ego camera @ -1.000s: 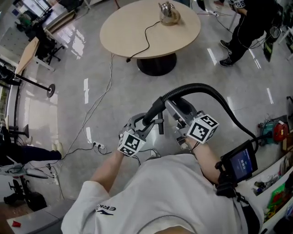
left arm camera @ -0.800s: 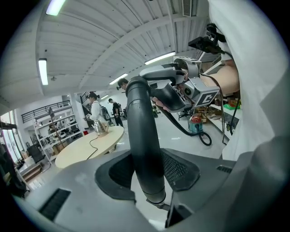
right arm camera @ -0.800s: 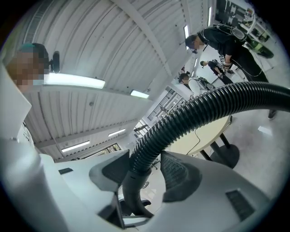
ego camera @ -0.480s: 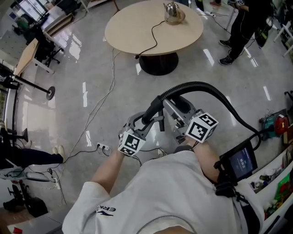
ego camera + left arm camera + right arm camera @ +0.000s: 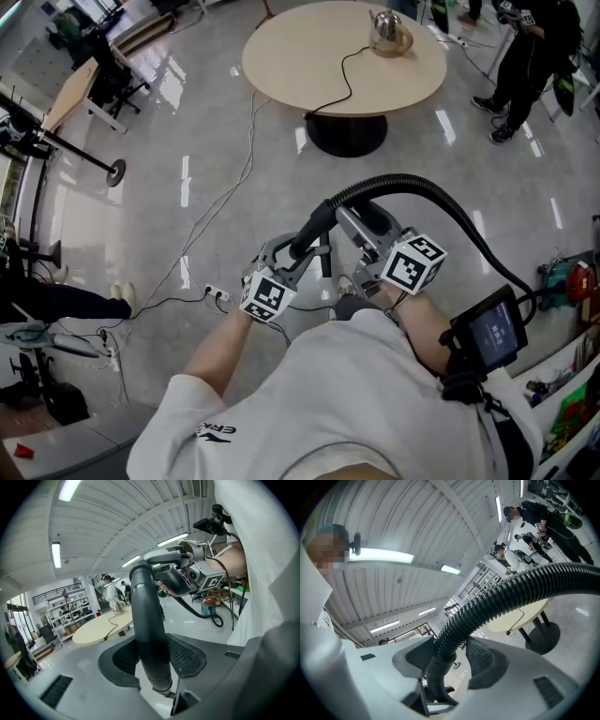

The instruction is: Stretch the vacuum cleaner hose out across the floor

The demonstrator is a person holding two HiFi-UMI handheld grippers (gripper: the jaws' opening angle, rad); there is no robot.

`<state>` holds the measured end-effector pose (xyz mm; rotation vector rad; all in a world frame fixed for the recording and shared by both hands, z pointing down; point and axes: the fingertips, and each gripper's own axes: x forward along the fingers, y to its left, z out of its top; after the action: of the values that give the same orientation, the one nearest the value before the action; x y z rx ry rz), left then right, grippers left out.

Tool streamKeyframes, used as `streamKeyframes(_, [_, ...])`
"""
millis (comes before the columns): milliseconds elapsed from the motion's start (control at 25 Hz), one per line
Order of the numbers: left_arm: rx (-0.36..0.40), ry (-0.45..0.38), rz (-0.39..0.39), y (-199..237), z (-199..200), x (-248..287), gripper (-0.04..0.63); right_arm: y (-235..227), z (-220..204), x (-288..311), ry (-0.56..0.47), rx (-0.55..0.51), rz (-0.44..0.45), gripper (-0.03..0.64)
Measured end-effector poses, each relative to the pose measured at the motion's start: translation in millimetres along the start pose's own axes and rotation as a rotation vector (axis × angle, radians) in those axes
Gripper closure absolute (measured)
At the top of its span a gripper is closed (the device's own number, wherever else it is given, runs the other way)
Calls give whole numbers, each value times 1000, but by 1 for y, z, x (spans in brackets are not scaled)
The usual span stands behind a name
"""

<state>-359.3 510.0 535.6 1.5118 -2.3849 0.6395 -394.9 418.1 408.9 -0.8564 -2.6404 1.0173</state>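
The black vacuum hose (image 5: 427,192) arcs from my hands over to the right and down toward a red and teal vacuum cleaner (image 5: 569,278). My left gripper (image 5: 305,246) is shut on the hose's smooth black end tube (image 5: 147,634), which stands up between its jaws. My right gripper (image 5: 353,222) is shut on the hose where the ribbed part (image 5: 501,602) meets its smooth cuff (image 5: 437,670). Both grippers sit close together at waist height, in front of the white shirt. The left gripper view also shows the right gripper's body (image 5: 187,569) holding the tube higher up.
A round beige table (image 5: 300,56) on a black base stands ahead, with a metal kettle (image 5: 387,33) and a black cord on it. Thin cables and a power strip (image 5: 217,295) lie on the grey floor to the left. A person in black (image 5: 534,56) stands at the top right.
The table and floor have slid right and down in the head view. Both grippers keep the same hold on the hose and the same place before the body.
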Motion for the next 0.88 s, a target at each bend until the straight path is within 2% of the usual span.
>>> streamKeyframes(160, [-10,36,21,41,-9,27,439,-33,13,40,23,18,17,413])
streamKeyframes(560, [-9,27,44,50,-8,20,439,-22,16,47,29,7,34,413])
streamKeyframes(880, [12,2,-5,73,1,26,439,-24,30,64,-8,-5,4,412])
